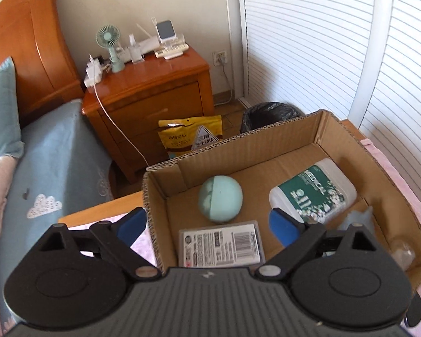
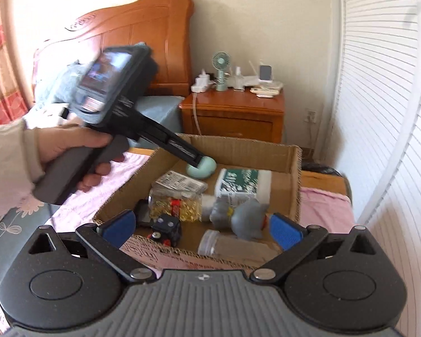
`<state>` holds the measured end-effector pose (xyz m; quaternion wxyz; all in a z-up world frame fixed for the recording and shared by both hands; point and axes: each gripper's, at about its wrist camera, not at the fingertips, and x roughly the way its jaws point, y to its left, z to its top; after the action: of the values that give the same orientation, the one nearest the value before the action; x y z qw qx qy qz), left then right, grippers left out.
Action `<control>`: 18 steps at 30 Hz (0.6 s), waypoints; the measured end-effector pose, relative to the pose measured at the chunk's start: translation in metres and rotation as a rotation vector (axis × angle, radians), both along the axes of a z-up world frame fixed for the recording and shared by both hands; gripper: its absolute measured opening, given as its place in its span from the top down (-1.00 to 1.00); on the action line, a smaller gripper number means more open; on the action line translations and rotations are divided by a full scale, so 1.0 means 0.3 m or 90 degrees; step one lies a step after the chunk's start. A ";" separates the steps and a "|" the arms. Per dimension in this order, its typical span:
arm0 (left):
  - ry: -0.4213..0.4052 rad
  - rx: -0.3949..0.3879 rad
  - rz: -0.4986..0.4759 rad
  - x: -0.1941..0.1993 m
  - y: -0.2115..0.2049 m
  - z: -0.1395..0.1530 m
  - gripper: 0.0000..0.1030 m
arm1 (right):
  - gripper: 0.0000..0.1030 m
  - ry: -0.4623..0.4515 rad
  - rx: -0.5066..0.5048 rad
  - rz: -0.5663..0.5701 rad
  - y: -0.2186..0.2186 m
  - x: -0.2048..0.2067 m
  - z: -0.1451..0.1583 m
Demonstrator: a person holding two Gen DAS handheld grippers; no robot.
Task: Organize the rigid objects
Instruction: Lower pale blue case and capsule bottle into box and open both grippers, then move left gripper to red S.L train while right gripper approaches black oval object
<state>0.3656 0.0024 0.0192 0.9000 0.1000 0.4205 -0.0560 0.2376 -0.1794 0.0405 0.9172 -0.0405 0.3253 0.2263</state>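
An open cardboard box [image 1: 303, 129] stands on a table with a pink cloth. In it lie a mint round case [image 1: 220, 198], a white bottle with a green label [image 1: 313, 192] and a flat barcode pack [image 1: 221, 245]. My left gripper [image 1: 209, 226] is open and empty, above the box's near left corner. In the right wrist view the box [image 2: 296, 185] also holds a jar of gold clips [image 2: 176, 202], a grey shark toy [image 2: 245, 219], a black toy robot [image 2: 167, 229] and a clear vial [image 2: 210, 243]. My right gripper [image 2: 202, 229] is open and empty above the box's near edge. The left gripper's body [image 2: 118, 90] reaches over the mint case [image 2: 203, 168].
A wooden nightstand [image 1: 154, 90] with a small fan [image 1: 109, 45] and chargers stands behind the box. A yellow bag [image 1: 190, 136] and a black bin [image 1: 269, 115] sit on the floor. A bed [image 1: 50, 154] lies to the left, a slatted door [image 1: 336, 42] to the right.
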 end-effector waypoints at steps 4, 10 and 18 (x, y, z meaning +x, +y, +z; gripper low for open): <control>-0.018 0.004 0.009 -0.076 0.011 0.053 -0.88 | -1.00 0.020 -0.010 -0.040 -0.024 -0.032 -0.001; -0.032 -0.016 0.006 -0.240 0.024 0.121 -0.90 | -1.00 0.020 -0.019 -0.104 -0.101 -0.094 -0.028; -0.047 -0.047 0.001 -0.489 -0.002 0.093 -0.98 | -1.00 0.077 -0.027 -0.179 -0.201 -0.154 -0.211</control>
<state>0.2190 0.0020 0.0472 0.9181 0.0687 0.3845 -0.0672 0.1915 -0.2397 -0.0227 0.9174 0.0000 0.3873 0.0911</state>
